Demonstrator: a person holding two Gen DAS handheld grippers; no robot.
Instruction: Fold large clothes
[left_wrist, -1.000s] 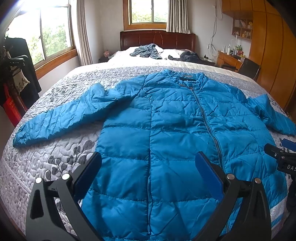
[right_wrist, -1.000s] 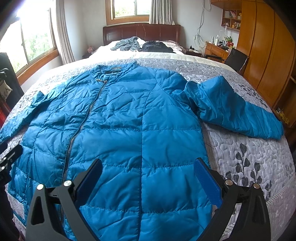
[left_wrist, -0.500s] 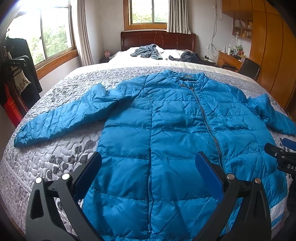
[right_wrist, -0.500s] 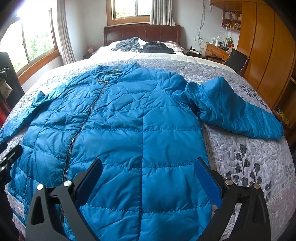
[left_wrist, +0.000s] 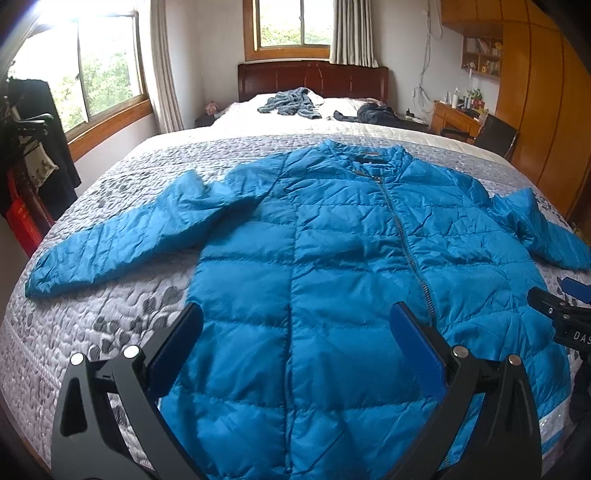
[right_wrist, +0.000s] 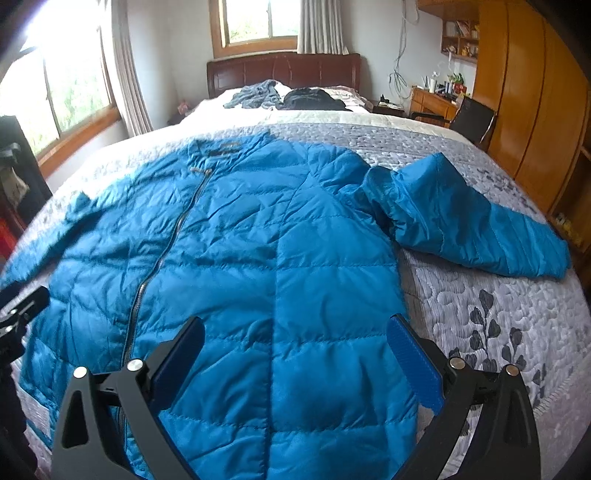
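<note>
A bedroom is filling both views: a wide bed (left_wrist: 110, 321) under a grey quilt with a dark leaf print, a dark wooden headboard (left_wrist: 314, 79) at the far end beneath a window, and wooden wardrobes (right_wrist: 524, 103) running along the right wall. Two crumpled garments, one grey-blue (left_wrist: 290, 103) and one dark (left_wrist: 373, 112), are lying up by the pillows.

A blue quilted jacket (left_wrist: 332, 280) is lying front-up across the near half of the bed, zipped closed, collar pointing toward the headboard and hem reaching the bed's near edge. One sleeve (left_wrist: 122, 240) is stretching out flat over the quilt toward the window side; the other sleeve (right_wrist: 472, 225) is bunching at the shoulder and angling toward the wardrobe side.

The left gripper (left_wrist: 295, 339) is hovering above the lower part of the jacket, its blue-padded fingers spread wide and holding nothing. The right gripper (right_wrist: 295, 347) is hovering likewise over the jacket's other lower half (its right finger is near the side seam), jaws spread and empty.
</note>
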